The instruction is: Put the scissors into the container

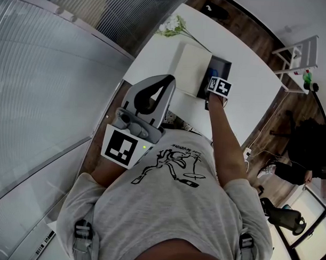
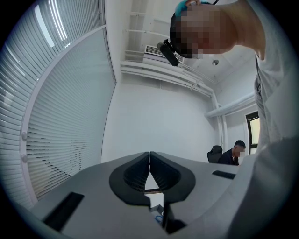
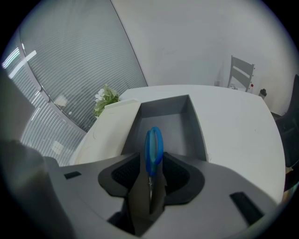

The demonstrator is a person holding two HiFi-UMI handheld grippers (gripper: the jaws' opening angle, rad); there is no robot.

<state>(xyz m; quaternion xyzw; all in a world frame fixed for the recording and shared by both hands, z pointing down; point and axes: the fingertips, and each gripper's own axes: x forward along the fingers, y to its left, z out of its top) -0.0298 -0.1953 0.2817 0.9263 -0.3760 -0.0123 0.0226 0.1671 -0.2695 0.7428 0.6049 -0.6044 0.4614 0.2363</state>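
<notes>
Blue-handled scissors (image 3: 153,144) stand edge-on between the jaws of my right gripper (image 3: 152,158), handle pointing forward over the dark grey container (image 3: 196,126). The pads stand slightly off the handle on both sides, so the gripper is open around the scissors. In the head view the right gripper (image 1: 214,83) hangs at the container (image 1: 223,66) on the white table (image 1: 250,76), its fingertips hidden by the marker cube. My left gripper (image 1: 166,79) is held level near the chest, shut and empty; its tips meet in the left gripper view (image 2: 149,154).
A white box (image 1: 191,69) lies against the container's left side. Artificial flowers (image 1: 172,27) lie at the table's far end. A white chair (image 1: 299,54) and a seated person (image 1: 301,153) are to the right. Window blinds (image 1: 42,85) run along the left.
</notes>
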